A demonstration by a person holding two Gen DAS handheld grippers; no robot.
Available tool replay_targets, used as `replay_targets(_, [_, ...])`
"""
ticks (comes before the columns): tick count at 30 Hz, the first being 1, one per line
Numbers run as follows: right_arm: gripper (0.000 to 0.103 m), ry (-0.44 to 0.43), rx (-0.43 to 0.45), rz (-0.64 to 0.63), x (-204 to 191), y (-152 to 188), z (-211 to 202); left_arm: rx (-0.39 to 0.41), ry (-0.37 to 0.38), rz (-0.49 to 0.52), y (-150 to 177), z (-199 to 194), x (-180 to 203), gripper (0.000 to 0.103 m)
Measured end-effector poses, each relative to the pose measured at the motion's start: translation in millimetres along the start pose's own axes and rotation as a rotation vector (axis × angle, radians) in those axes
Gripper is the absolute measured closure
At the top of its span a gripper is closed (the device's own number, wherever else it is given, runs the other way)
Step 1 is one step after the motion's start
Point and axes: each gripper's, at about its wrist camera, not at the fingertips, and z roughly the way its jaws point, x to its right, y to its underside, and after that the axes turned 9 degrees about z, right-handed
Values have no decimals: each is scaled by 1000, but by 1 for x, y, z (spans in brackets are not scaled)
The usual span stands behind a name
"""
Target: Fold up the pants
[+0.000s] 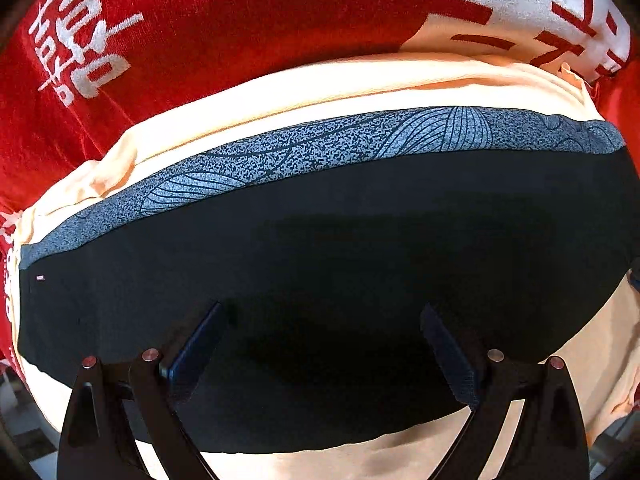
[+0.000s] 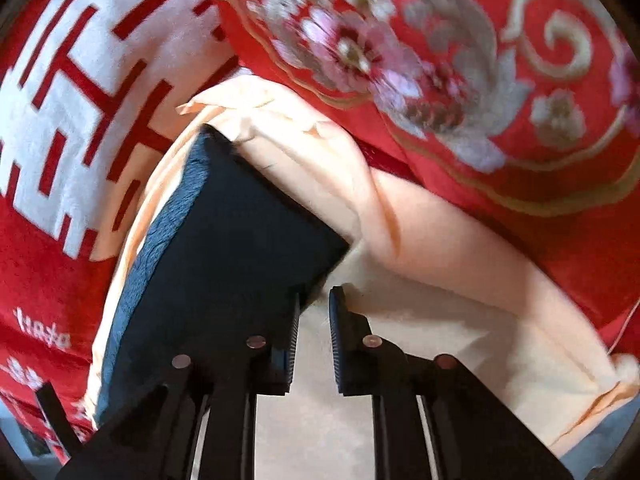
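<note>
Black pants (image 1: 320, 280) lie under the open left tool (image 1: 320, 344); right tool (image 2: 312, 320) narrowly apart, beside their corner

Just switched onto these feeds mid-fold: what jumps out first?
Black pants with a grey patterned waistband fill the middle of the left wrist view, lying on a peach sheet. Around it spreads a bright red blanket with white characters. In the right wrist view a flowered red cloth covers the upper right.

One pair of black pants (image 1: 320, 260), one peach cloth (image 1: 320, 84), one red blanket (image 1: 220, 20).
</note>
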Motion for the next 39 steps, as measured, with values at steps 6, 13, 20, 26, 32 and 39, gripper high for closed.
replay_targets(6, [63, -163, -116, 22, 12, 19, 9, 3, -9, -3, 1, -2, 4, 5])
replay_targets(13, [63, -292, -167, 56, 24, 22, 34, 9, -21, -2, 3, 1, 12, 2])
replay_targets(20, [63, -416, -116, 149, 38, 10, 44, 13, -24, -2, 1, 8, 3, 2])
replay_targets(26, [62, -457, -73, 123, 19, -6, 61, 26, -30, 3, 6, 8, 11, 2])
replay_targets(32, [88, -398, -122, 97, 5, -12, 48, 48, 15, 4, 4, -14, 22, 26])
replay_targets(39, [89, -386, -58, -112, -40, -4, 7, 125, 177, 45, -5, -27, 68, 32])
